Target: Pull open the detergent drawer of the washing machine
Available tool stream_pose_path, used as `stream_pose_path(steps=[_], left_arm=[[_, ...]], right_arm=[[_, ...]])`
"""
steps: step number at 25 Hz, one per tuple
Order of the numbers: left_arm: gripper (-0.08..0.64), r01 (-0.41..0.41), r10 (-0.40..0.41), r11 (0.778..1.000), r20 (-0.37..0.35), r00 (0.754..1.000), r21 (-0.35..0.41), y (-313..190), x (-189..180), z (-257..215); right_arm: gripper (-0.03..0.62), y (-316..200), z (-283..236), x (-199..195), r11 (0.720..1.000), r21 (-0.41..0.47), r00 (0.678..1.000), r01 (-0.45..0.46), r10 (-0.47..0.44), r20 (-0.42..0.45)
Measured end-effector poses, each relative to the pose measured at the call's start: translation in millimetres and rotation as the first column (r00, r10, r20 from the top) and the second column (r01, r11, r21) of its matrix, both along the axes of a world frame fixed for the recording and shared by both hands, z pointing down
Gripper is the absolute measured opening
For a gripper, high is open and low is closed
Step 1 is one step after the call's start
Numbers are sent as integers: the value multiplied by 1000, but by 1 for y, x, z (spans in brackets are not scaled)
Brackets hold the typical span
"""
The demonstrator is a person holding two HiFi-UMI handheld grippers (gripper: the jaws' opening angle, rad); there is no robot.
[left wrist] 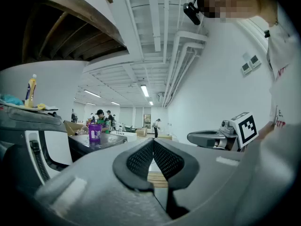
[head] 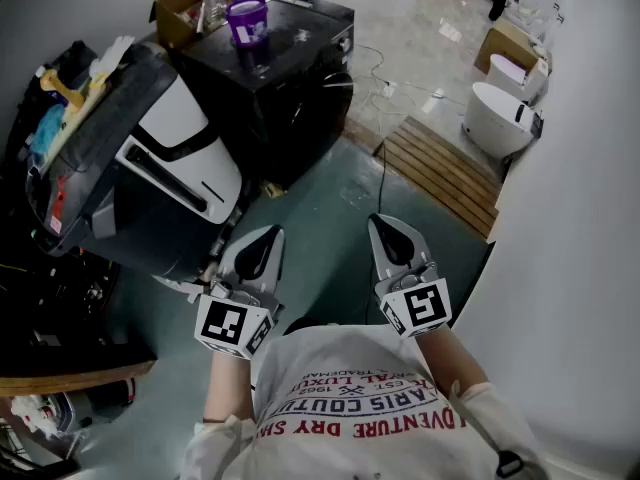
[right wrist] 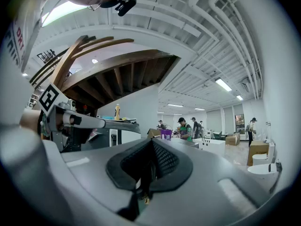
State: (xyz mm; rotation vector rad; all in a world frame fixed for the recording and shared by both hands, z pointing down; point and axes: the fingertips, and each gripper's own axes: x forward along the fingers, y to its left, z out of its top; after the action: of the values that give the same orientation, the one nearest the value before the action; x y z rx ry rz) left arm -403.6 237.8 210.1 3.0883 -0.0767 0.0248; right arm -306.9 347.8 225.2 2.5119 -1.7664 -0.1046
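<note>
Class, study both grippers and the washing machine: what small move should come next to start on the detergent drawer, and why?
Probably swing the left gripper leftward toward the washing machine. Both it and the right gripper point level in front of the person, jaws shut on nothing and well clear of the machine, which stands on the left gripper's side.

My left hand-held gripper point(head: 266, 236) had a matt grey plastic shell. Its pads point(left wrist: 141, 160) were black and dimpled. The washing machine point(head: 180, 133) front looked like glossy white plastic. The slatted platform point(head: 445, 168) was bare wood, and the floor point(head: 320, 223) smooth, shiny.
</note>
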Motion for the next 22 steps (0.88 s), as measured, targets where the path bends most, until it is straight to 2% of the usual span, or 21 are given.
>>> stream_pose_path(steps=[11, 16, 19, 20, 21, 22], left_arm=[[5, -12, 12, 1000, 13, 1000, -8, 6, 14, 9], [5, -23, 23, 1000, 20, 1000, -11, 8, 25, 12], [6, -17, 16, 999, -24, 1000, -44, 8, 30, 5], [46, -19, 17, 998, -44, 999, -55, 8, 33, 3], [213, -27, 24, 998, -52, 998, -60, 8, 37, 3], [321, -37, 34, 998, -46, 998, -57, 9, 41, 5]], right_arm=[[-9, 4, 7, 10, 1000, -20, 1000, -8, 8, -3], [-8, 10, 13, 20, 998, -34, 999, -45, 46, 7], [-8, 14, 17, 27, 998, -29, 998, -56, 57, 35], [-8, 15, 19, 30, 998, -32, 997, -61, 62, 42], [-8, 16, 22, 33, 997, -35, 996, -68, 70, 51], [-8, 17, 24, 37, 996, -38, 995, -76, 78, 62]])
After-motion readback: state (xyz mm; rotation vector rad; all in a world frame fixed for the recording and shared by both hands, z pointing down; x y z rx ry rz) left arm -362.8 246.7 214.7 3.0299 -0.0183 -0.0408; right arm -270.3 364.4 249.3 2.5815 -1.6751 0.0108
